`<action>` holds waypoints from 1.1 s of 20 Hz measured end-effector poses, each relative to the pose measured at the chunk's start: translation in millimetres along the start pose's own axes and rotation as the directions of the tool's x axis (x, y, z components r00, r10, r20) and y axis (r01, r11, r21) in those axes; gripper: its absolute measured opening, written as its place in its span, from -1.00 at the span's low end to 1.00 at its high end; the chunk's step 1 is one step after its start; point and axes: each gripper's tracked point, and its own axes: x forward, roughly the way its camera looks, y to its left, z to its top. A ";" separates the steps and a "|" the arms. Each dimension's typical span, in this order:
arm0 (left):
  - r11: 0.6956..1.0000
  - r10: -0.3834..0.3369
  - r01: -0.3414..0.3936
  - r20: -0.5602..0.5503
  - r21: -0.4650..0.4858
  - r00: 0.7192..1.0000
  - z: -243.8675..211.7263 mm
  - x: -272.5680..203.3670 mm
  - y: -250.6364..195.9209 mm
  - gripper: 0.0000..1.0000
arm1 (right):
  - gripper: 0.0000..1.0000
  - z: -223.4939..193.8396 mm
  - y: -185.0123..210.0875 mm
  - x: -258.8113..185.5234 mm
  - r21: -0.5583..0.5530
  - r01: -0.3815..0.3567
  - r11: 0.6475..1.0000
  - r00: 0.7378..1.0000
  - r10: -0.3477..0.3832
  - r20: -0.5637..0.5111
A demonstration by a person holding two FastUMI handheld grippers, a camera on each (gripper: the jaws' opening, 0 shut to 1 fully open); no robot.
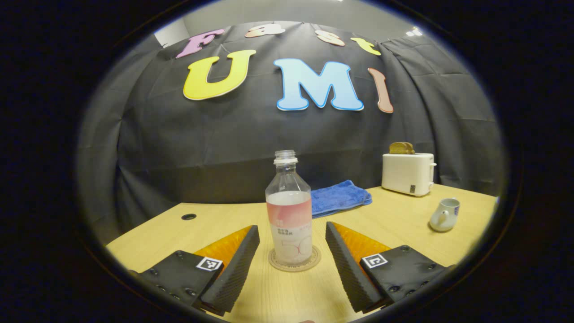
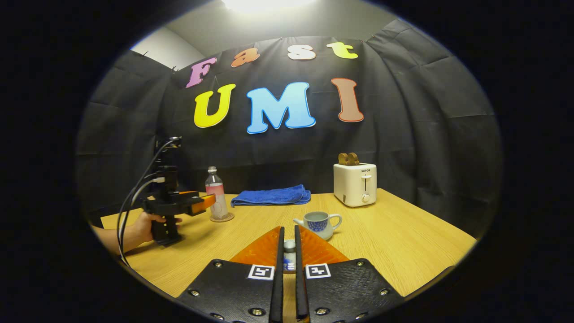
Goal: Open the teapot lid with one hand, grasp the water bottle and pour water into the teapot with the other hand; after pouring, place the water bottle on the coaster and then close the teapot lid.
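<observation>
Left gripper (image 1: 292,251) jaws released around bottle (image 1: 289,211); right gripper (image 2: 289,251) seemingly clenching lid (image 2: 289,256).

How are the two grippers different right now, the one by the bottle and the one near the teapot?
The left gripper is spread open with the water bottle between its fingers, untouched; the right gripper is shut on the teapot lid. The left one sits at the coaster; the right one sits short of the open teapot. Both hover low over the table.

Cloth-walled booth (image 1: 251,148), toaster (image 1: 407,173) on table (image 1: 403,215)
</observation>
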 end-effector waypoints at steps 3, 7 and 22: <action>0.996 -0.090 0.091 0.032 -0.027 0.995 9.5 -38.1 -26.1 1.00 | -0.78 15.6 -13.7 36.7 -0.011 0.038 0.999 0.999 -0.037 0.036; 0.992 -0.119 0.122 0.077 -0.035 0.990 23.7 -71.5 -40.0 1.00 | -0.78 20.1 -37.8 95.9 -0.030 0.099 0.995 0.994 -0.097 0.046; 0.990 -0.131 0.137 0.120 -0.046 0.984 21.4 -84.2 -55.1 1.00 | -0.78 -28.0 -59.5 170.9 -0.089 0.173 0.981 0.981 -0.179 -0.070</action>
